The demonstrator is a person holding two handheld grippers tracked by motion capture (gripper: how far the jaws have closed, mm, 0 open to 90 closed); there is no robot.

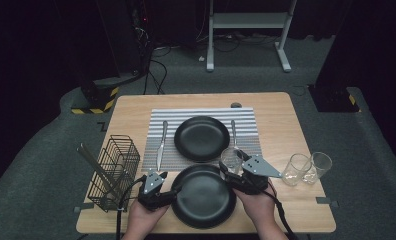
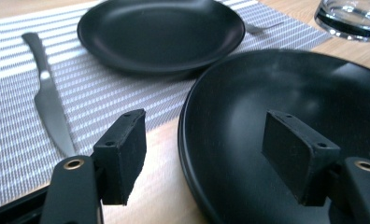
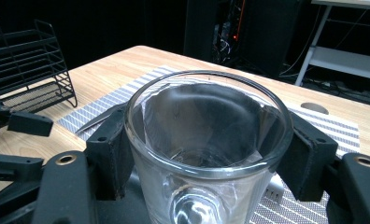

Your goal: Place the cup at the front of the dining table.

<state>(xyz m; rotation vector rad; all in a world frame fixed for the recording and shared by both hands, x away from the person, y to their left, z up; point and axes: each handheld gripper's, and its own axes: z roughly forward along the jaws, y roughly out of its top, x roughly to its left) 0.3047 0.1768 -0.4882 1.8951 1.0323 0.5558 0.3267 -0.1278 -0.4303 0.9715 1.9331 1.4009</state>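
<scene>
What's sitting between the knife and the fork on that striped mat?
A black plate lies on the striped mat between the knife on its left and the fork on its right, seen from the high view.

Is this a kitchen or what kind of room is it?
Probably a lab or workshop, not a kitchen: the table with plates sits on grey carpet, with loose cables and a metal stand in the dark behind.
</scene>
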